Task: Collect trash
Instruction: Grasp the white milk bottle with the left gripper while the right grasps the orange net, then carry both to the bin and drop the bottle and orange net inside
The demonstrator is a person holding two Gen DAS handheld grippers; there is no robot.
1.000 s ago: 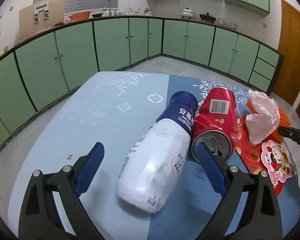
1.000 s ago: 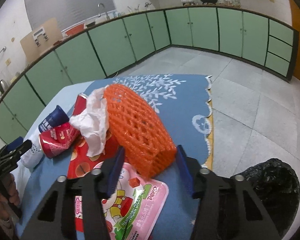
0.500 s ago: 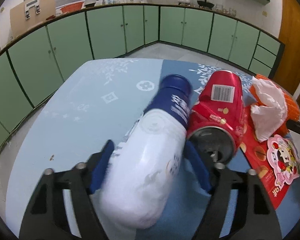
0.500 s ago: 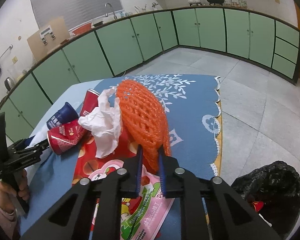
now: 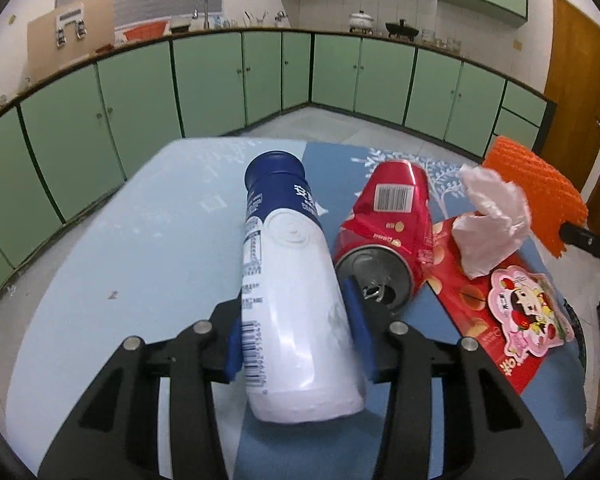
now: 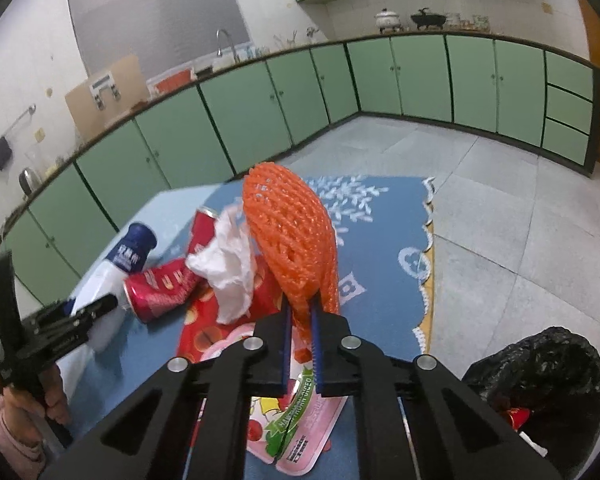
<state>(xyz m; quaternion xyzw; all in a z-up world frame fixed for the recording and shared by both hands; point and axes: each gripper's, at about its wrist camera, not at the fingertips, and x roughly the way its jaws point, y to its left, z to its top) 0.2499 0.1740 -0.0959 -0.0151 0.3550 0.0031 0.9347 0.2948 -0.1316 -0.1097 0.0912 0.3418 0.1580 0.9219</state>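
Smooth white bottle [image 5: 296,312], orange foam netting [image 6: 296,236]

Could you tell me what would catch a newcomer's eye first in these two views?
Probably the bright orange foam net, pinched in the right gripper and raised above the table's blue cloth. Next, the white bottle with a blue cap, clamped in the left gripper beside a crushed red can.

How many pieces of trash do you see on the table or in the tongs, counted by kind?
White plastic bottle with blue cap: 1
Crushed red drink can: 1
Crumpled white tissue: 1
Orange foam fruit net: 1
Flat snack wrappers, red and pink: 2
Total: 6
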